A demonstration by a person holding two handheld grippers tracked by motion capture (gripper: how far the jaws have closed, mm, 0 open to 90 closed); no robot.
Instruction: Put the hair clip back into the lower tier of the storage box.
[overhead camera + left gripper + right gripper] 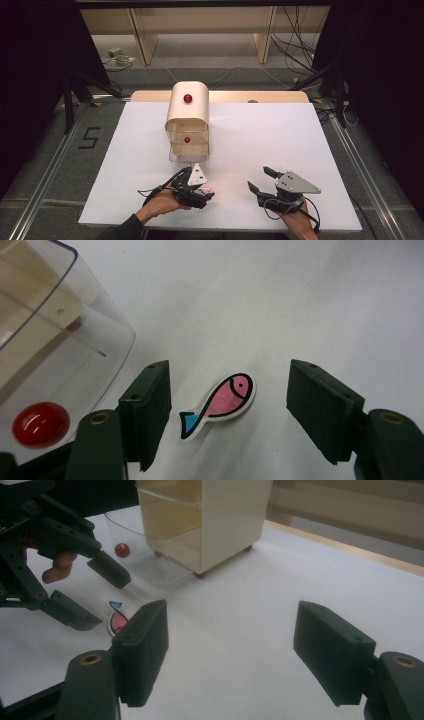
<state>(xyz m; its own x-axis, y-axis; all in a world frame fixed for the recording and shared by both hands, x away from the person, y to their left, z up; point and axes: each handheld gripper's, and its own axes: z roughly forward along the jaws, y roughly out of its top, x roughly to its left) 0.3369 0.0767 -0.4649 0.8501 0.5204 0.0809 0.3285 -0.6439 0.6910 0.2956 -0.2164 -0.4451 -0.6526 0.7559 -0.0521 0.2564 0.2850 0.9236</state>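
Left tongs [227, 405] released, jaws straddling fish cutout [220, 404] flat on bench [280, 135], near front edge. Right tongs [230, 655] released, empty.

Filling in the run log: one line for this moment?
left gripper open around fish | right gripper open, empty | drawer pulled out

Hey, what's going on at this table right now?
A person holds a hand-held gripper in each hand over a white table. The left hand-held gripper is open, its jaws straddling a small pink fish piece with a blue tail that lies flat on the table, not yet gripped. Just beyond it stands a small cream drawer cabinet with red knobs; its clear lower drawer is pulled out. The right hand-held gripper is also open, with nothing between its jaws, off to the side.
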